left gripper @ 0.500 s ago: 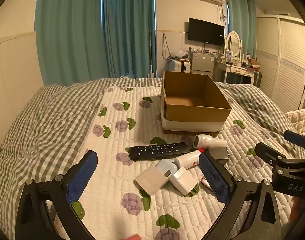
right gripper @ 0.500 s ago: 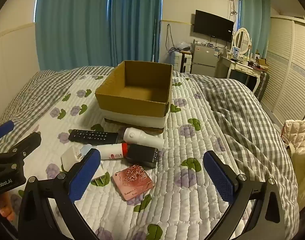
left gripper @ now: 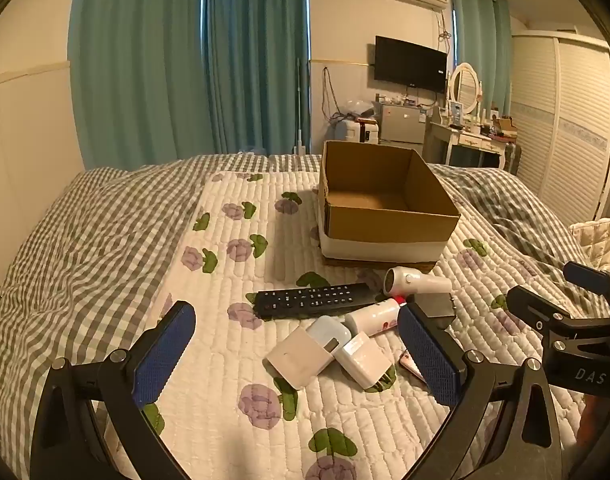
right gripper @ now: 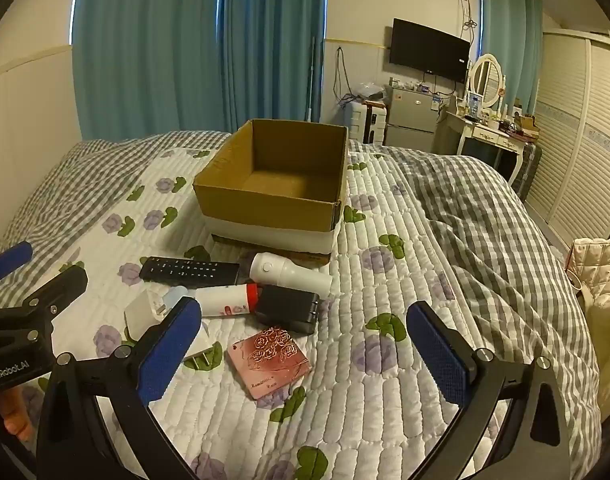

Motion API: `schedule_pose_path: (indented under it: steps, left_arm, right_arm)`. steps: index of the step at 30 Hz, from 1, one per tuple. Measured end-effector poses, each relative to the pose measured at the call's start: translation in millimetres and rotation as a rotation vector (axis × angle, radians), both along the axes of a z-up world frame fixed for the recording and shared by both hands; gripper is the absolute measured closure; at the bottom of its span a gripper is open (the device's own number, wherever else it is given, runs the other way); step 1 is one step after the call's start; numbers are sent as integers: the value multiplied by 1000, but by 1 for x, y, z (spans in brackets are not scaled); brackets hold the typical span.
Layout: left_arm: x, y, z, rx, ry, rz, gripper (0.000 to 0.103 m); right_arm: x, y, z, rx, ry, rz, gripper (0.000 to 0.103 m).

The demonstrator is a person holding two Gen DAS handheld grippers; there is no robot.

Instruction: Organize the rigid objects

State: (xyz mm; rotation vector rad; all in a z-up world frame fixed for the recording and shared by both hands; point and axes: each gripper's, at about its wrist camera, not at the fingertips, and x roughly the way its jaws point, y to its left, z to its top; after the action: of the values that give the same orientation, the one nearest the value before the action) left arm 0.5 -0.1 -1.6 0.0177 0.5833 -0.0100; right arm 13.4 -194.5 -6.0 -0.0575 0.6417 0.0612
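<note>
An open, empty cardboard box stands on the bed. In front of it lie a black remote, a white flashlight, a white bottle with a red cap, a black charger, a pink rose-patterned case, white plug adapters and a white square box. My left gripper is open above the adapters. My right gripper is open above the pink case. Both are empty.
A white floral quilt covers the bed over a grey checked blanket. Each gripper shows at the edge of the other's view. A dresser, fridge and wardrobe stand at the far right, with teal curtains behind.
Both grippers have hardly moved; the objects lie as before.
</note>
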Motion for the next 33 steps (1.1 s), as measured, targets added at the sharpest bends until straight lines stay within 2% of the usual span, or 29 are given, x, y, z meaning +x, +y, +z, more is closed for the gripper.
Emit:
schedule_pose_path:
  steps: [33]
  left_arm:
    - [0,4,-3,-9,8,17,0]
  right_arm:
    - [2,-4,-5,53,33,6,0]
